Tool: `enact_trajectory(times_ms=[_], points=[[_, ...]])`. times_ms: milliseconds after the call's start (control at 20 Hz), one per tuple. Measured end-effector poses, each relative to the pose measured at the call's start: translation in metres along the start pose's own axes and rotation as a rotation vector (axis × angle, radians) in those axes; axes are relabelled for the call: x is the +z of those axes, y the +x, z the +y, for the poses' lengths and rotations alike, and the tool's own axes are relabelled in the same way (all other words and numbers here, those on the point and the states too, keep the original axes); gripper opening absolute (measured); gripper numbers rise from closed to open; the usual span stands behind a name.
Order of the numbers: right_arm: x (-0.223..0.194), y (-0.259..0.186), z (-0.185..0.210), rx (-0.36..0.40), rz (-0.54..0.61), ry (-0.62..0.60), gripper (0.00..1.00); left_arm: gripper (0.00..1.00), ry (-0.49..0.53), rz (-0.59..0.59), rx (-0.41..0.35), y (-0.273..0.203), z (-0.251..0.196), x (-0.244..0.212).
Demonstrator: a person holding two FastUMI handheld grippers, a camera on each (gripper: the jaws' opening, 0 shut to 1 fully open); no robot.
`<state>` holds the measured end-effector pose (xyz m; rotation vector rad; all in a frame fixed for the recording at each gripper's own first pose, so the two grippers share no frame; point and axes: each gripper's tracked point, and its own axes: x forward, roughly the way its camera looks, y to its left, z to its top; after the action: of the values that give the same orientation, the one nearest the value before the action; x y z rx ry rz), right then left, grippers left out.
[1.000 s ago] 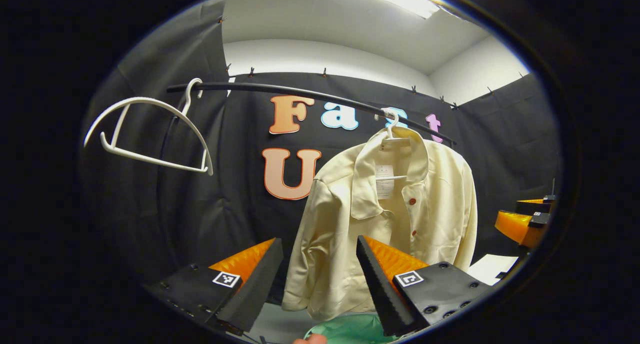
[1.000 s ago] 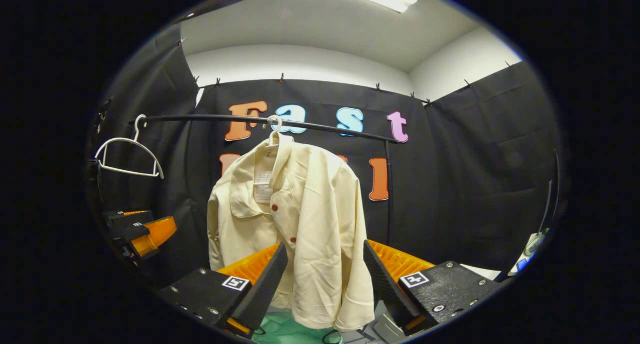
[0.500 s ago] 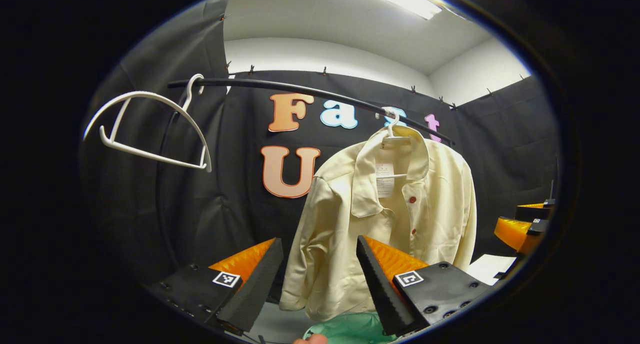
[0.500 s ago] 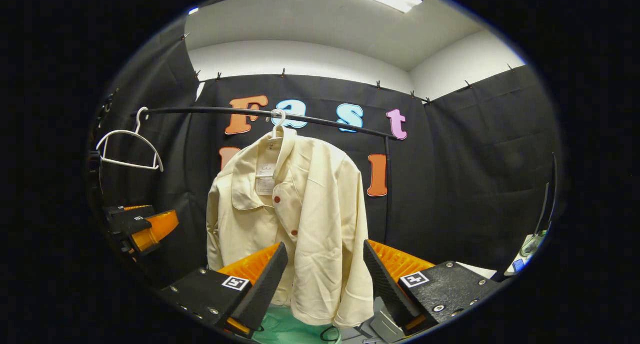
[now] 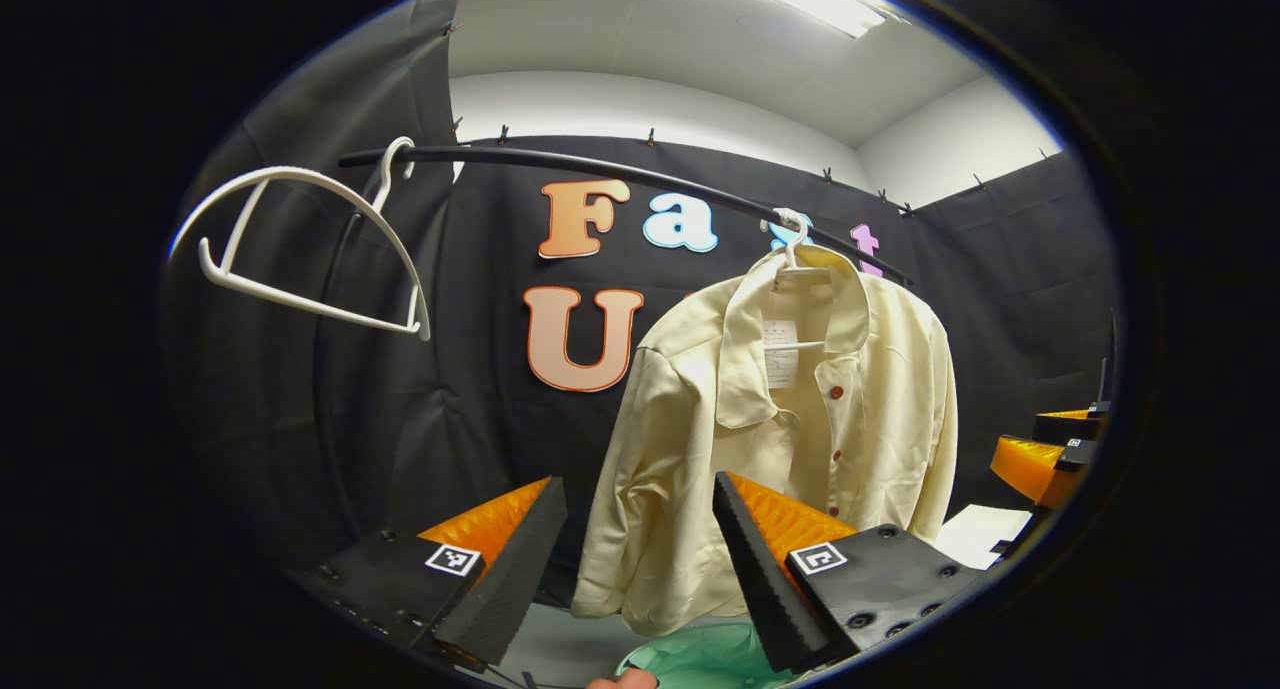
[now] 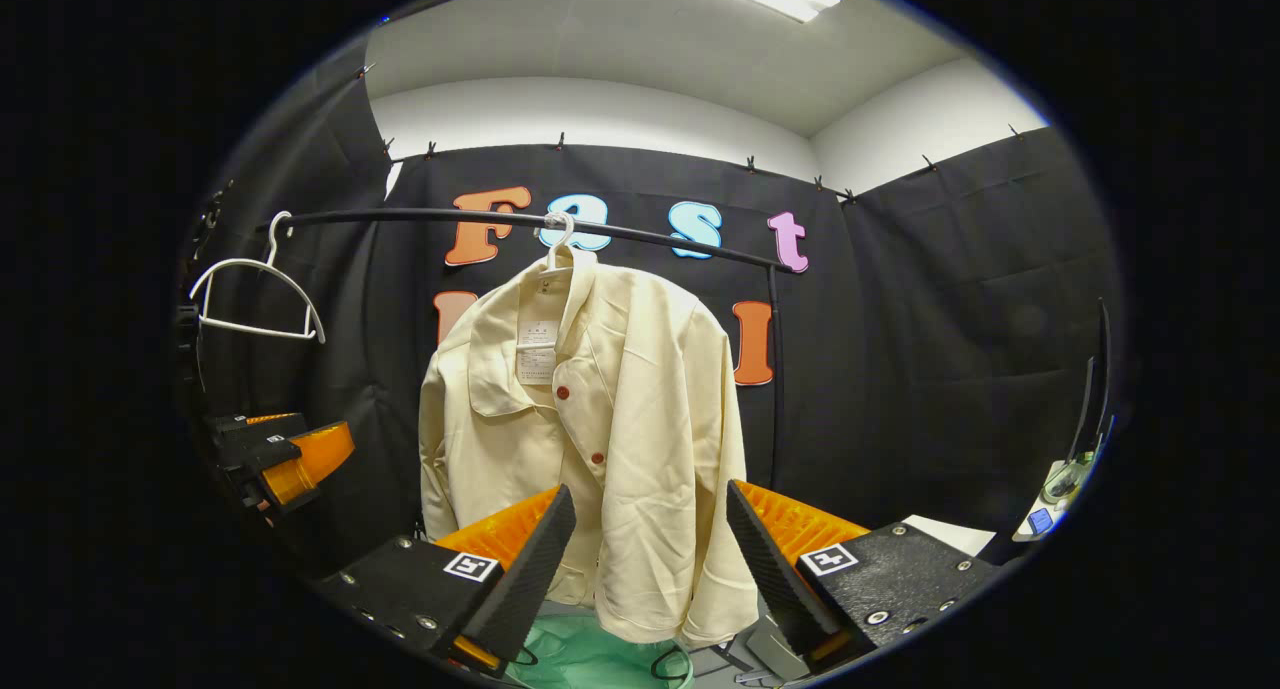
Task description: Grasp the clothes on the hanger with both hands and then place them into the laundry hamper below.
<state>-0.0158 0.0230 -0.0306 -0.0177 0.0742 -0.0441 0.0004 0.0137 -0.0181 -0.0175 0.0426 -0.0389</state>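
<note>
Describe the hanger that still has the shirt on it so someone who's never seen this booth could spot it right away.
Find the black rail running across the dark cloth wall. Two white hangers hook over it: the bare hanger sits near the rail's left end, and the loaded hanger sits further along. Only that one carries a cream shirt with red buttons, above the green hamper.
</note>
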Motion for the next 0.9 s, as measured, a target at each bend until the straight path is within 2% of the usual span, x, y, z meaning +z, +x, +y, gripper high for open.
enact_trajectory(times_ms=[100,150,500,550,600,800,850,900], points=[[-0.004,0.0,0.002,-0.013,0.008,0.011,0.94,0.93,-0.005,0.011,-0.023,0.007,-0.002,-0.002],[-0.006,0.0,0.0,-0.026,0.01,0.012,0.94,0.96,-0.011,0.009,-0.037,0.011,-0.004,-0.003],[-0.019,0.014,0.009,-0.083,0.003,-0.002,0.94,0.96,-0.058,0.022,-0.131,0.045,-0.021,-0.019],[-0.017,0.019,0.012,-0.085,-0.005,-0.001,0.94,0.93,-0.07,0.024,-0.151,0.051,-0.025,-0.02],[-0.015,0.025,0.015,-0.084,-0.013,-0.003,0.94,0.97,-0.078,0.026,-0.178,0.057,-0.032,-0.021],[-0.014,0.061,0.03,-0.059,-0.017,-0.022,0.94,0.96,-0.092,0.031,-0.276,0.083,-0.063,-0.026],[-0.013,0.073,0.034,-0.049,-0.02,-0.03,0.94,1.0,-0.097,0.027,-0.296,0.091,-0.072,-0.027],[-0.012,0.088,0.035,-0.047,-0.024,-0.041,0.94,0.96,-0.093,0.019,-0.308,0.101,-0.078,-0.028]])
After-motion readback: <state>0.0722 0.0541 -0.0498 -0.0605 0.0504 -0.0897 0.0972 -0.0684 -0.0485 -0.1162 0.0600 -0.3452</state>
